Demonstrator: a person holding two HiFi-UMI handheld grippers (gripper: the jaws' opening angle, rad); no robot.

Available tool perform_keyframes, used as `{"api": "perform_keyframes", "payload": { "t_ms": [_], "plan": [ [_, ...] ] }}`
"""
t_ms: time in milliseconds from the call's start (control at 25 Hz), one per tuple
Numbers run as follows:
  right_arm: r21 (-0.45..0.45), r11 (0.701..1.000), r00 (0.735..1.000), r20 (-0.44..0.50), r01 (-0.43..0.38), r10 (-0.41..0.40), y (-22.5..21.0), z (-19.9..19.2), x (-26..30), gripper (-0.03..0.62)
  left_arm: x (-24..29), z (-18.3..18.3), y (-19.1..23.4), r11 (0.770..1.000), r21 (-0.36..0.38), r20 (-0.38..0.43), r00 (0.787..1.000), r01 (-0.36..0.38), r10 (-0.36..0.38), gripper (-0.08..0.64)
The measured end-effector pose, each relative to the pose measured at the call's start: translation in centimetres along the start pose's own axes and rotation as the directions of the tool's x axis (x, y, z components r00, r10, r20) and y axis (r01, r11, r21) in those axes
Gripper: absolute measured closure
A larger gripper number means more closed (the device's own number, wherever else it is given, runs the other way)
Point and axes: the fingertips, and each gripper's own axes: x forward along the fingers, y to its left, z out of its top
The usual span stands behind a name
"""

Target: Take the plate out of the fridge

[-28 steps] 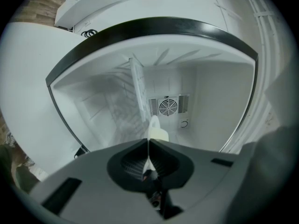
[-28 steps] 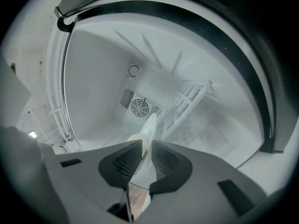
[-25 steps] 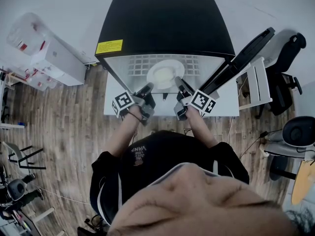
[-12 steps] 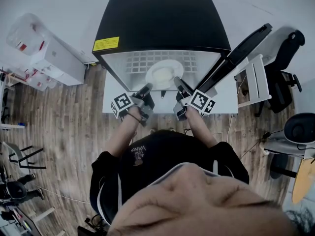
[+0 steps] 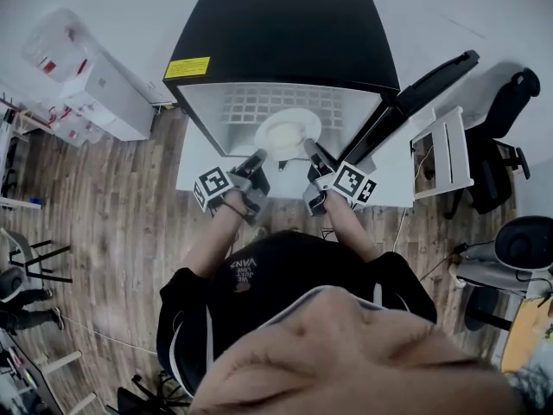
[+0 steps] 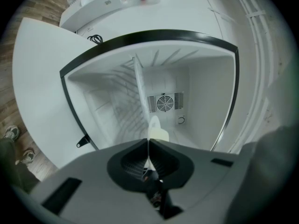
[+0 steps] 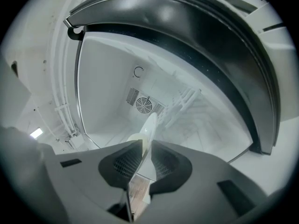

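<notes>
While we look down from the head view, nearest is the person's dark shirt point(image 5: 259, 292), with both bare forearms point(image 5: 216, 236) stretched forward. Left gripper point(image 5: 257, 157) is on the near-left rim of the white plate point(image 5: 288, 132), and right gripper point(image 5: 308, 149) is on the near-right rim. In the left gripper view we see the jaws nearly together, pinching the plate's thin edge, with the plate edge-on between them. The right gripper view shows the same: jaws clamped on the rim, plate edge-on. The plate is at the mouth of the fridge point(image 5: 285, 33), over the front of the wire shelf point(image 5: 251, 106); we can't tell if it rests on the shelf or is lifted. At the back wall of the fridge we note a round fan grille point(image 6: 165, 102). The fridge door point(image 5: 419, 93) stands open to the right. The fridge sits on a white table point(image 5: 393, 184). Farther out are a black chair point(image 5: 497, 145) on the right, white boxes point(image 5: 99, 98) on the left and wood floor point(image 5: 112, 214).
</notes>
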Motion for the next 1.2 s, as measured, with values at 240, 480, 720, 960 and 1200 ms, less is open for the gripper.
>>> {"api": "perform_keyframes", "payload": {
  "t_ms": [240, 480, 720, 960, 1200],
  "plan": [
    [-0.003, 1.0, 0.999, -0.043, -0.026, 0.026, 0.0, -0.5, -0.6, 0.526, -0.8, -1.0, 0.3, 1.0, -0.006, 0.047, 0.999, 0.002, -0.001, 0.535],
    [-0.015, 0.999, 0.998, -0.055, -0.037, 0.036, 0.6, -1.6, -1.0, 0.528, -2.2, -1.4, 0.7, 1.0, -0.007, 0.064, 0.998, 0.007, -0.007, 0.537],
    [-0.002, 1.0, 1.0, -0.021, -0.016, 0.016, 1.7, -3.8, -2.1, 0.529, -4.5, -1.6, 0.8, 1.0, 0.011, 0.029, 1.0, 0.004, -0.004, 0.535],
    [0.0, 1.0, 1.0, 0.015, -0.005, 0.005, 3.5, -6.2, -3.2, 0.529, -7.4, -1.6, 1.0, 1.0, 0.025, -0.01, 1.0, 0.008, -0.008, 0.535],
    [0.009, 1.0, 0.998, 0.052, 0.03, -0.03, 4.0, -8.6, -5.3, 0.529, -9.5, -2.9, 1.6, 1.0, 0.025, -0.066, 0.998, 0.01, -0.009, 0.535]
  ]
}}
